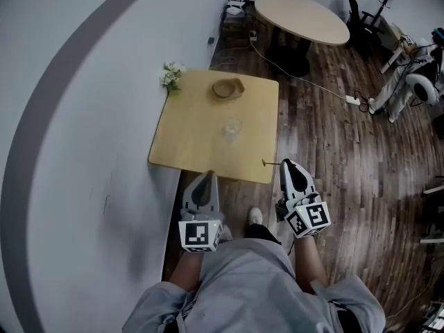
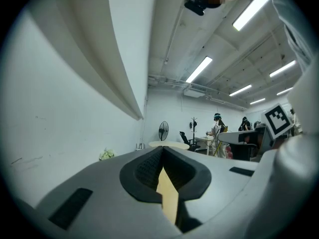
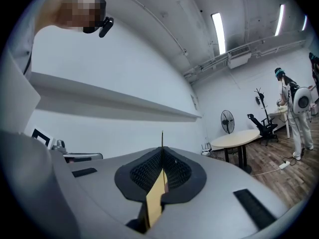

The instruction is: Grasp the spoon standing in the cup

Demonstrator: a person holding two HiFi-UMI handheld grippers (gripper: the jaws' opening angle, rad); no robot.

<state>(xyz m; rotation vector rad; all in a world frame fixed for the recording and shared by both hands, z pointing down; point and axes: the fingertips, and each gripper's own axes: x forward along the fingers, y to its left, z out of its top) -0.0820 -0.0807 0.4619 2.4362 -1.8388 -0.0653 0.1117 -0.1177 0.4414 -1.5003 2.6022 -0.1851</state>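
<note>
Table: square pale wooden table (image 1: pixel 187 141) standing beside white wall | On it: clear glass cup (image 1: pixel 232 127) sitting mid-table, brown wooden bowl (image 1: pixel 227 88) lying behind | Right gripper (image 1: pixel 286 164) holding thin spoon (image 1: pixel 270 163) sideways over near corner | Left gripper (image 1: pixel 208 176) hovering at near edge

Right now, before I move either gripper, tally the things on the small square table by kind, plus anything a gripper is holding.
bowl: 1
clear cup: 1
flower bunch: 1
spoon, its thin handle clamped in the right gripper at the table's near edge: 1
Total: 4
</note>
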